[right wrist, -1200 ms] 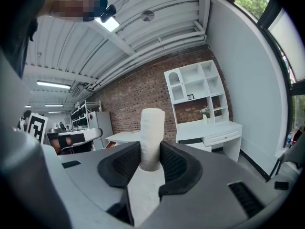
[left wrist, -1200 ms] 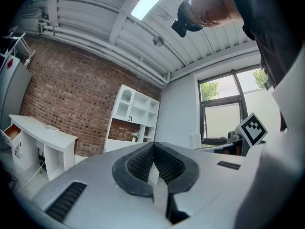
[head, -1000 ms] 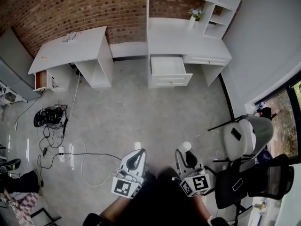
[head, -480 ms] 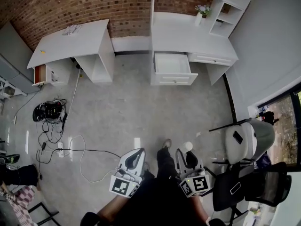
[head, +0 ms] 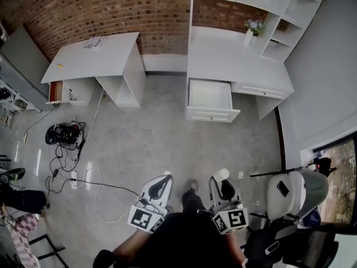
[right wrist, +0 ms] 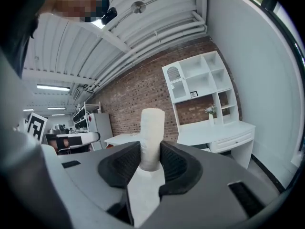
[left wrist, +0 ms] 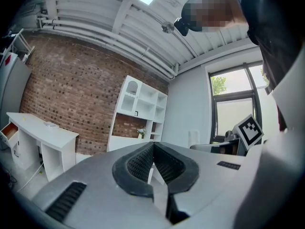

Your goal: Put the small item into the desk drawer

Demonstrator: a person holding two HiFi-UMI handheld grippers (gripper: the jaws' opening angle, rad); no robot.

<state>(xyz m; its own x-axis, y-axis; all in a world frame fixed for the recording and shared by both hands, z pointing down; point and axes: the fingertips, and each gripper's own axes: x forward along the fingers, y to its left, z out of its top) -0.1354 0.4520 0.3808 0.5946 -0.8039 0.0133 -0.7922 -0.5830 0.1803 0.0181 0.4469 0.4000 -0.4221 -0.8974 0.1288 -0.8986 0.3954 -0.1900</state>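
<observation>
An office-like workroom: a brick wall (head: 111, 10) backs a white desk (head: 95, 60) and a shelved hutch desk (head: 234, 57), office chairs (head: 291, 187) stand aside, cables (head: 67, 135) sprawl over the concrete floor (head: 156, 144), and ceiling pipes (left wrist: 95, 37) run exposed.

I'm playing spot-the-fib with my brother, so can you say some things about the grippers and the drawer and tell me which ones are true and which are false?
1. The right gripper is holding a small white cylinder. True.
2. The left gripper is holding something too. False: its jaws are together with nothing between them.
3. The desk drawer is pulled open. True.
4. The white cylinder lies inside the desk drawer. False: it is in the right gripper, well apart from the drawer.
5. A vase of flowers stands on the white desk. True.
</observation>
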